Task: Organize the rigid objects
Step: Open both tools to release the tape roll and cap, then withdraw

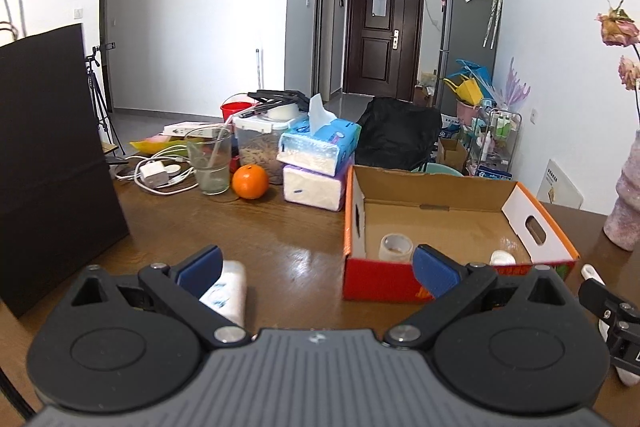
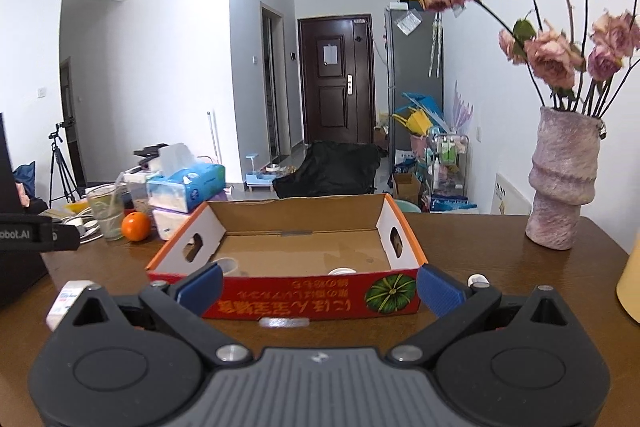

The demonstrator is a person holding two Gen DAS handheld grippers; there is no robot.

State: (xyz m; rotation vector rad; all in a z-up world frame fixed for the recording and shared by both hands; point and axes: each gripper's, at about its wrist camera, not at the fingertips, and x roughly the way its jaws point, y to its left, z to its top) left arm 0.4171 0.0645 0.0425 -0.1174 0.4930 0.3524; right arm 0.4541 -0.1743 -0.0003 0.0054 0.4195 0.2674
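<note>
An open cardboard box (image 1: 532, 223) with red and orange sides stands on the brown table; it also shows in the right wrist view (image 2: 304, 297). Inside lie a roll of clear tape (image 1: 396, 247) and a white round object (image 1: 502, 259). A small white box with blue print (image 1: 226, 291) lies on the table by my left gripper's left finger; it also shows in the right wrist view (image 2: 66, 297). My left gripper (image 1: 316, 269) is open and empty. My right gripper (image 2: 318, 285) is open and empty, in front of the cardboard box.
A black bag (image 1: 52, 163) stands at the left. Behind are a glass (image 1: 210, 163), an orange (image 1: 250, 182), tissue packs (image 1: 316, 163), cables and a food container. A pink vase (image 2: 560, 187) with dried flowers stands at the right. A white pen-like object (image 1: 594, 273) lies right.
</note>
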